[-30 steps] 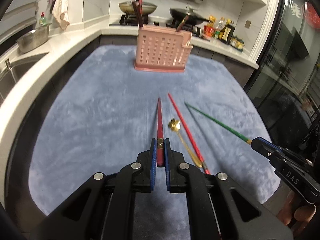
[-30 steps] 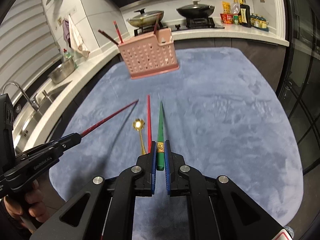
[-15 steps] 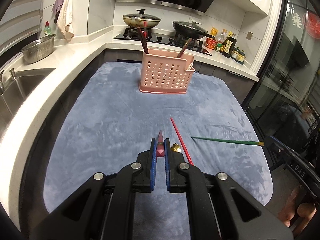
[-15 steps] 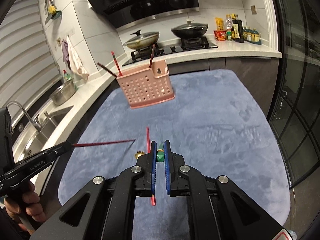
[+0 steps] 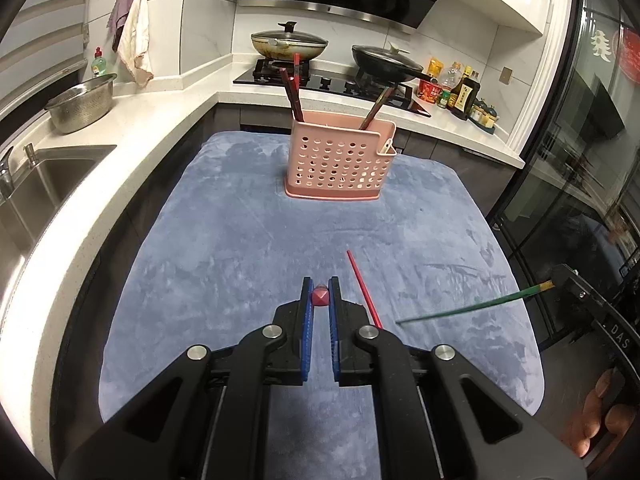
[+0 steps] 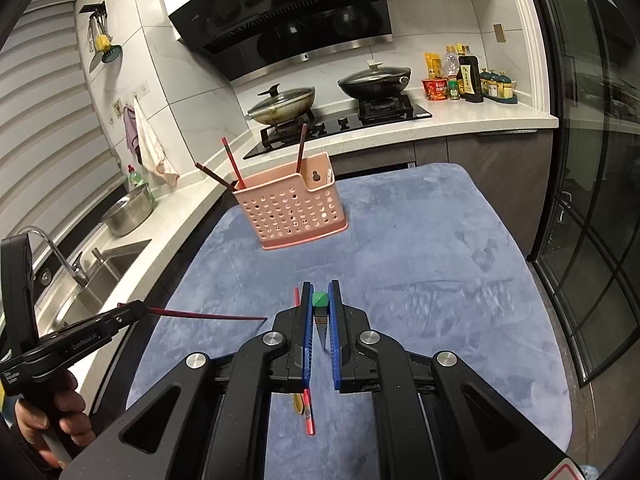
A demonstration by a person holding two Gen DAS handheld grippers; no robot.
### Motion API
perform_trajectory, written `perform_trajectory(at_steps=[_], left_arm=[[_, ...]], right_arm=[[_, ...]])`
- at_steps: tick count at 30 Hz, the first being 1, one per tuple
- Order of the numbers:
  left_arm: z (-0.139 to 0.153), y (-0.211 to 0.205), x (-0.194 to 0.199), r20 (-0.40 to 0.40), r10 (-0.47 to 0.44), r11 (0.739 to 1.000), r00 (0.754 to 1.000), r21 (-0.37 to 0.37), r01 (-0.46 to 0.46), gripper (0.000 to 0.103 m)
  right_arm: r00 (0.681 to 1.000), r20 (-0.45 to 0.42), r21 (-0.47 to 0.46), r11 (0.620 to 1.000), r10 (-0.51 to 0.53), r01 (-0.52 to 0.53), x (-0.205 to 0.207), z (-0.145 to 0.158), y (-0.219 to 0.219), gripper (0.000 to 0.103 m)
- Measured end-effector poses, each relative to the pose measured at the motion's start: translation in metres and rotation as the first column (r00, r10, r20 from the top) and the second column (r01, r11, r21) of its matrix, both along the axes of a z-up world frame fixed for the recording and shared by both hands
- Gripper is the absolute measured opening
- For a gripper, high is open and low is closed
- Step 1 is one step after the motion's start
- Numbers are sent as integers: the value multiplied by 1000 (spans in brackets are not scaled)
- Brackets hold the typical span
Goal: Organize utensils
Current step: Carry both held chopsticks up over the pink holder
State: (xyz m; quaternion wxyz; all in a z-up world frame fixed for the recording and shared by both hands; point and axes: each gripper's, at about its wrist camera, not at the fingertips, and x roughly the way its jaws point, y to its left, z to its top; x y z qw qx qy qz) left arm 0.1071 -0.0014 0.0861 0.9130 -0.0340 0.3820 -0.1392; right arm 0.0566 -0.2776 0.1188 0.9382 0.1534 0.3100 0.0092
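Here, in the left wrist view, our left gripper [image 5: 321, 298] pinches a dark red chopstick [image 5: 320, 297] end-on between its blue pads, so only the butt shows. To the right our right gripper [image 5: 568, 284] holds a green chopstick [image 5: 472, 309] tilted over the blue mat [image 5: 240, 240]. One bright red chopstick [image 5: 363, 289] lies on the mat just right of the left gripper. The pink utensil basket [image 5: 338, 162] stands upright at the mat's far end, well apart from both grippers, with three dark chopsticks leaning out of it. Open mat runs from the grippers to the basket; the white counter [image 5: 132, 168] borders it on the left.

From the right wrist view we see the reverse: the right gripper [image 6: 320, 302] is clamped on the green chopstick [image 6: 319, 300], seen end-on, while the dark red chopstick [image 6: 208, 315] shows at full length, roughly level, in the left gripper [image 6: 140, 309]. Only here does a gold spoon [image 6: 298, 403] show, lying under the gripper beside the bright red chopstick [image 6: 308, 416]. The basket [image 6: 290, 210] again holds three sticks. The mat's right edge [image 6: 516, 248] meets a dark cabinet.
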Motion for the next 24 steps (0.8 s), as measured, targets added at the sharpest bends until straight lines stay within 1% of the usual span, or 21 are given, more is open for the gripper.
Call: perform_trajectory(at_steps=[10,24], left_arm=[[10,9,2,12,16,1000,1000,-17,-16,7],[24,21,-5,30,23,999,999,-41,-22,7]], right_arm=[[1000,22,11,1000,-10,10,-1,11,-3,7],[999,41,17,1000,-15,14,-6,22,-4,7]])
